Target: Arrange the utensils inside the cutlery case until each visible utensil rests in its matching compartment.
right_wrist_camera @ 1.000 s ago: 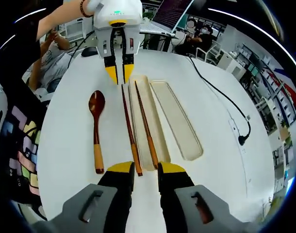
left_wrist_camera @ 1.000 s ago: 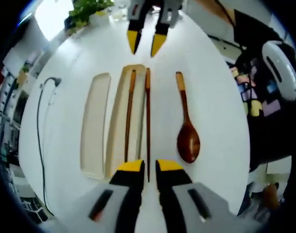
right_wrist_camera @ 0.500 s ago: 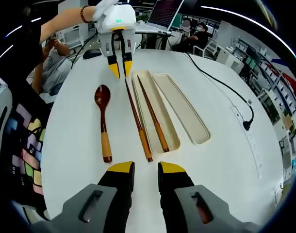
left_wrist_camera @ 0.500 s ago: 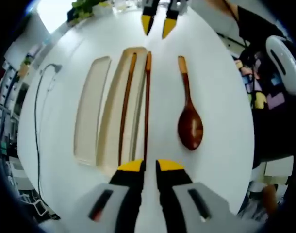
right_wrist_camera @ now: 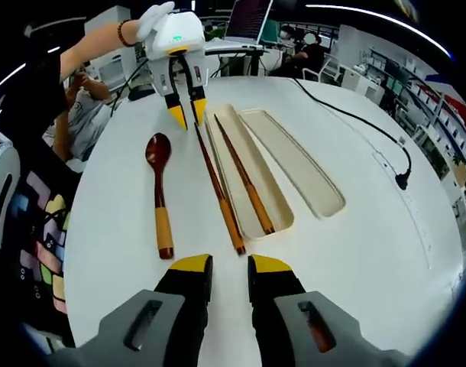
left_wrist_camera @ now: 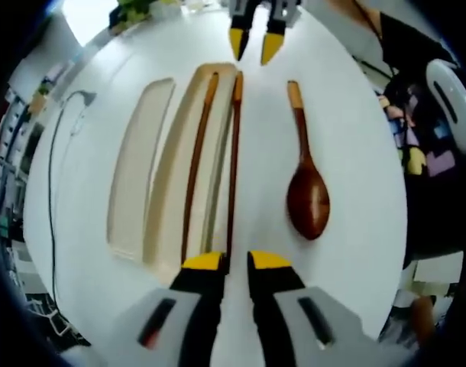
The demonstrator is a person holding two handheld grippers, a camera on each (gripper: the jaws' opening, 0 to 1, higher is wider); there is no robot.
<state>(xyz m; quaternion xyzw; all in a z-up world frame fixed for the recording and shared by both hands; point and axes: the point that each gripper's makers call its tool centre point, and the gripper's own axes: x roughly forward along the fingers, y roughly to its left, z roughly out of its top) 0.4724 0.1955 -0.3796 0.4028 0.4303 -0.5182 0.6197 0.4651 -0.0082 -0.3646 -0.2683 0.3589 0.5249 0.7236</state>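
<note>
Lying inside the cutlery case [right_wrist_camera: 256, 180], one chopstick [right_wrist_camera: 245, 177] rests; another [right_wrist_camera: 218, 191] and the wooden spoon [right_wrist_camera: 159, 191] lie on the worktop [right_wrist_camera: 347, 260]. Both grippers' [right_wrist_camera: 222, 269] [left_wrist_camera: 226, 262] jaws are released, empty.

Beige cutlery case [right_wrist_camera: 277, 200] holding one chopstick [right_wrist_camera: 244, 177], second chopstick [right_wrist_camera: 218, 197] just outside, wooden spoon [right_wrist_camera: 158, 191] — on table.

The table [right_wrist_camera: 355, 252] is showing plain white, with the case [right_wrist_camera: 252, 172] and its lid [right_wrist_camera: 294, 160] lying cream on it. The spoon [right_wrist_camera: 158, 191] and both chopsticks [right_wrist_camera: 218, 191] are showing dark reddish brown with lighter orange-tan handles. Each tool [right_wrist_camera: 227, 271] is wearing grey with yellow tips, and a black cable [right_wrist_camera: 355, 115] is trailing across the white.
</note>
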